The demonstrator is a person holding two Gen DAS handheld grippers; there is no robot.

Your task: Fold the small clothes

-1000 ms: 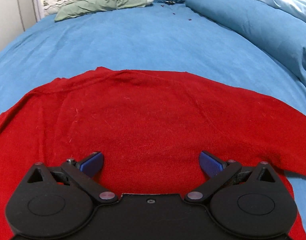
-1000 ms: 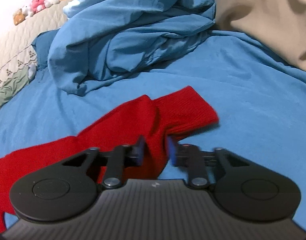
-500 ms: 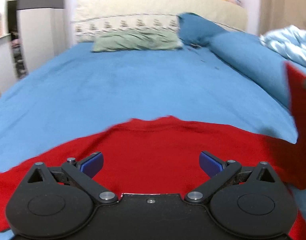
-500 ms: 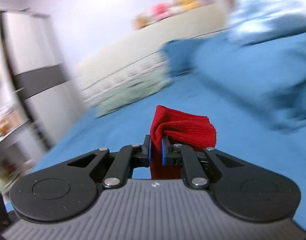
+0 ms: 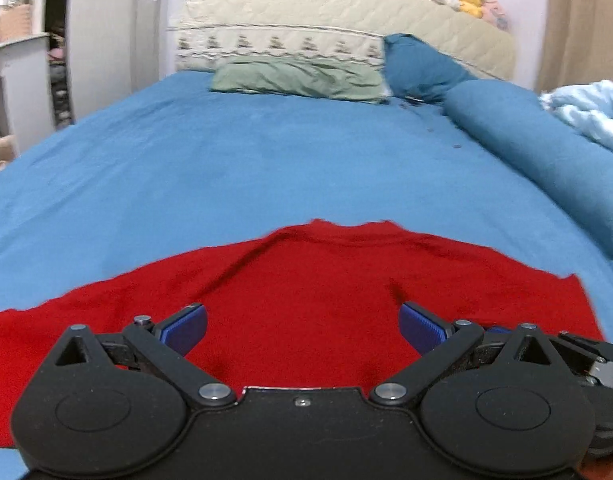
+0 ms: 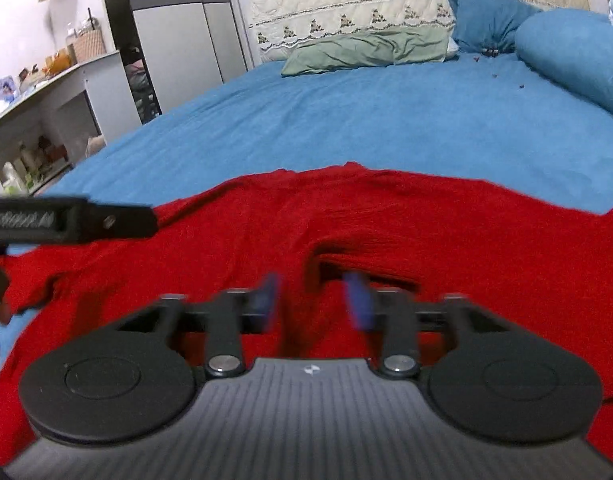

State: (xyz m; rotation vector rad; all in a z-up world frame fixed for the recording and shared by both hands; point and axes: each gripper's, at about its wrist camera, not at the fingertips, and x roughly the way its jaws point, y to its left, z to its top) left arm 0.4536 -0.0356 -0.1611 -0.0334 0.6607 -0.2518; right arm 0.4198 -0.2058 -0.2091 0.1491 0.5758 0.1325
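A red knit sweater lies spread on the blue bed sheet; it also shows in the right wrist view. My left gripper hovers over its near part, jaws wide open and empty. My right gripper is over the sweater's body with its blurred jaws partly apart; the folded-over sleeve lies on the body just ahead of them, released. The left gripper's side shows at the left of the right wrist view.
A green pillow and a blue pillow lie at the quilted headboard. A rolled blue duvet runs along the right. A wardrobe and cluttered shelves stand off the bed's left side.
My right gripper carried the sleeve up and across onto the sweater's body, then opened and let it go. My left gripper tilted up, staying open.
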